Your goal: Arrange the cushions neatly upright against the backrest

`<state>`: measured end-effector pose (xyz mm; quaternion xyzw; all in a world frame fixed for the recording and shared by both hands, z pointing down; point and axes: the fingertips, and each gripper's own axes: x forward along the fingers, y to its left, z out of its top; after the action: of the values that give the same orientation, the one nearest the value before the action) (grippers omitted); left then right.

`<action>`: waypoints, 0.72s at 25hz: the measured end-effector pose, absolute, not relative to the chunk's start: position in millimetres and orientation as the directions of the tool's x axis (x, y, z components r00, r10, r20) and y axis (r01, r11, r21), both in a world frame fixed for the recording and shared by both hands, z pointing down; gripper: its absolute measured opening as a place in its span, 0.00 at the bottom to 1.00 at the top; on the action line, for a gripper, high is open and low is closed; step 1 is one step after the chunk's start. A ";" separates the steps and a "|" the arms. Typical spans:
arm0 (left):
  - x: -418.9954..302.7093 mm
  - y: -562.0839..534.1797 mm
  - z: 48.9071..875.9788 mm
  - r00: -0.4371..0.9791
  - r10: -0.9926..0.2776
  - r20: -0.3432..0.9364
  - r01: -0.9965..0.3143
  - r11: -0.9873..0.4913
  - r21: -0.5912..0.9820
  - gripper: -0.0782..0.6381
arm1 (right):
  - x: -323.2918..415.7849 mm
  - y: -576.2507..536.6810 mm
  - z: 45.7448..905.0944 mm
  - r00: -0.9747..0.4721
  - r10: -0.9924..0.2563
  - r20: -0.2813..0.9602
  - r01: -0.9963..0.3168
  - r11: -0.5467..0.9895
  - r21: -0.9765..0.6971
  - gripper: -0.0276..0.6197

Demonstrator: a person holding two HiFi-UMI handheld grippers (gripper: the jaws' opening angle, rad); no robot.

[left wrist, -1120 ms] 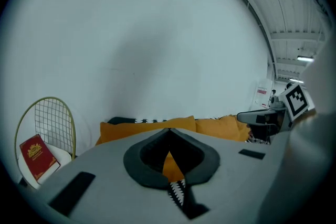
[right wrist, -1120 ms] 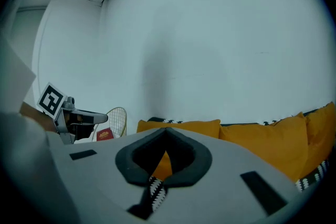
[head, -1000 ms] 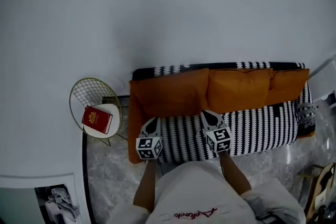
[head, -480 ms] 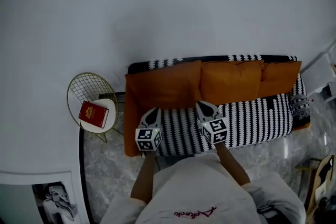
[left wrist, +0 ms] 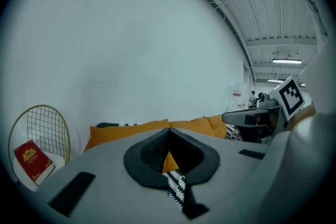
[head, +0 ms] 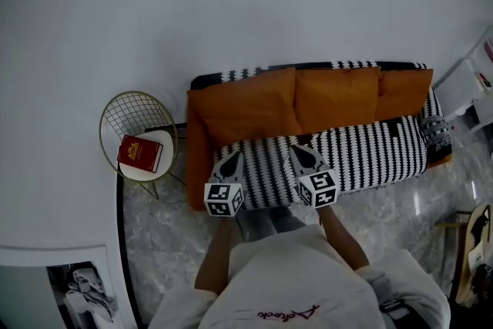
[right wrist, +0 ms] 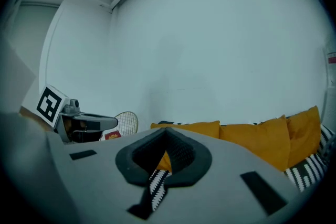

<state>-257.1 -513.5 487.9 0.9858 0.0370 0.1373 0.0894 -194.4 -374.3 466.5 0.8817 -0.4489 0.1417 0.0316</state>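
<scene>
Three orange cushions stand upright in a row against the sofa's backrest: a left one [head: 246,104], a middle one [head: 337,98] and a right one [head: 404,91]. They also show as the left cushion [left wrist: 126,131] in the left gripper view and the cushions [right wrist: 257,139] in the right gripper view. My left gripper [head: 229,160] is shut and empty above the seat's front left. To its right, my right gripper [head: 303,155] is shut too, holding nothing, short of the cushions.
The sofa [head: 370,154] has a black-and-white patterned cover and an orange left arm [head: 196,166]. A gold wire side table [head: 139,136] carrying a red book [head: 139,153] stands to its left. Marble floor lies in front. A plain wall is behind.
Both grippers have drawn back from the cushions toward the sofa's front edge, and the head view has shifted so the sofa sits higher in the picture.
</scene>
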 end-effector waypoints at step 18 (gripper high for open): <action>-391.8 -438.6 471.8 0.956 0.175 0.234 0.143 -0.979 0.147 0.15 | -346.1 -291.0 453.6 0.651 -0.722 0.236 -0.728 -0.681 -0.076 0.08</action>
<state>-391.8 -438.6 471.8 0.9869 0.0803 0.1238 0.0646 -346.1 -291.0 453.6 0.9083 -0.3992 0.1241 0.0127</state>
